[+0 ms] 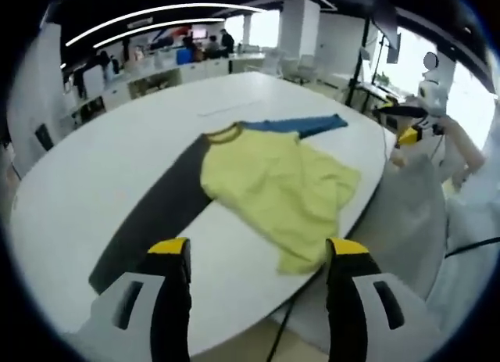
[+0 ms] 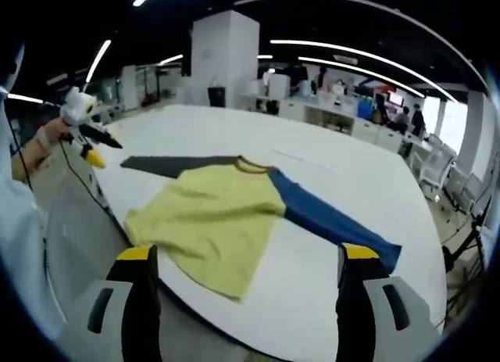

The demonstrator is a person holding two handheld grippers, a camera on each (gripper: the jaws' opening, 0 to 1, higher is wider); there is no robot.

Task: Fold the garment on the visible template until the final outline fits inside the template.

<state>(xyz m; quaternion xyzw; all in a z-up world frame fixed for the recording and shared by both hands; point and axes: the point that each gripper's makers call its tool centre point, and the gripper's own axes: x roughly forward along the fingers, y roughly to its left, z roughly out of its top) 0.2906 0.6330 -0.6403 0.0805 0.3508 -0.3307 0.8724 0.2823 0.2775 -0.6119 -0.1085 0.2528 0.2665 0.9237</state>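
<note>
A yellow shirt (image 1: 273, 182) lies spread on the white table (image 1: 94, 174), collar (image 1: 223, 133) pointing away from the near edge. One long sleeve is dark grey (image 1: 156, 209), the other blue (image 1: 301, 126). My left gripper (image 1: 258, 249) hangs open before the table edge, short of the shirt's hem, with nothing between its jaws. In the right gripper view the same shirt (image 2: 211, 217) shows with its blue sleeve (image 2: 328, 221) and grey sleeve (image 2: 168, 165). My right gripper (image 2: 248, 254) is open too, off the hem. A faint thin line (image 2: 305, 159) marks the table beyond the collar.
The shirt's hem (image 1: 305, 260) lies close to the table's rounded edge. A person's hand holds the right gripper (image 1: 398, 123) at the table's side, and the left gripper (image 2: 101, 149) shows likewise. Desks, chairs and people stand in the office behind.
</note>
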